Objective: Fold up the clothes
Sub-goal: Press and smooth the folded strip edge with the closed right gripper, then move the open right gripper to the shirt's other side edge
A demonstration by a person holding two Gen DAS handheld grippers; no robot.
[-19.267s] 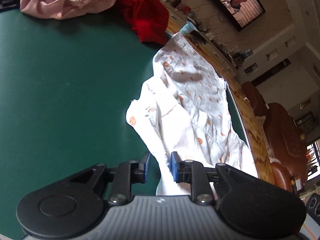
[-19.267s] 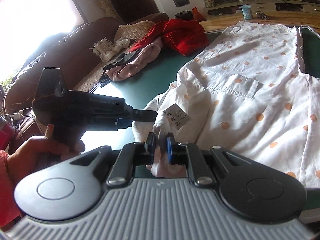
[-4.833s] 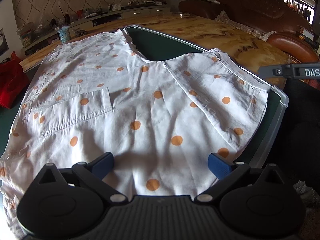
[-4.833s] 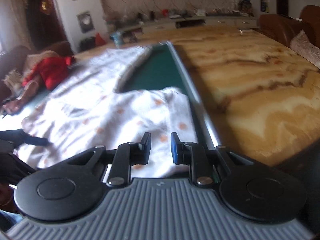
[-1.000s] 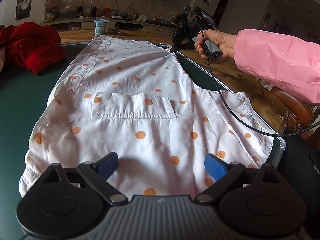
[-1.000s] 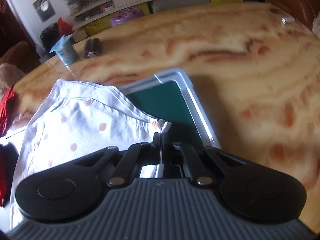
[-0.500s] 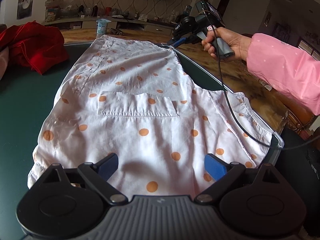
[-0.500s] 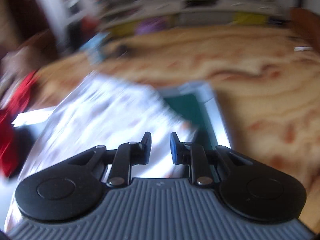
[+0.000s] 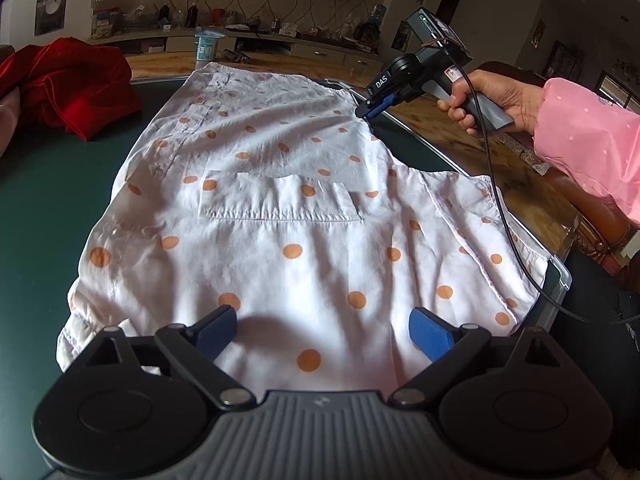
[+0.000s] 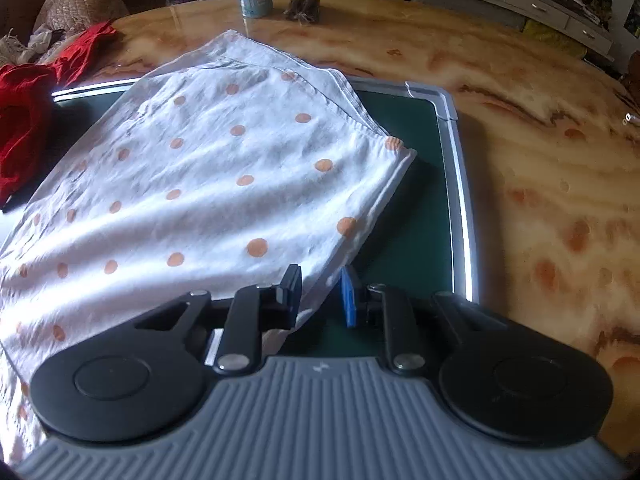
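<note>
Hiding the shirt's [image 9: 280,216] near hem, my left gripper [image 9: 322,330] hovers with jaws wide apart, holding nothing. White with orange dots, pocket up, it lies spread and wrinkled on the green mat [image 9: 52,200]. My right gripper [image 10: 320,290] stands slightly parted over its edge, gripping nothing.

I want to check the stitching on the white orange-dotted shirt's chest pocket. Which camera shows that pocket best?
The left wrist view: the chest pocket lies flat mid-frame on the white orange-dotted shirt, its seams sharp. The right wrist view shows only another stretch of the shirt, with no pocket in sight.
</note>
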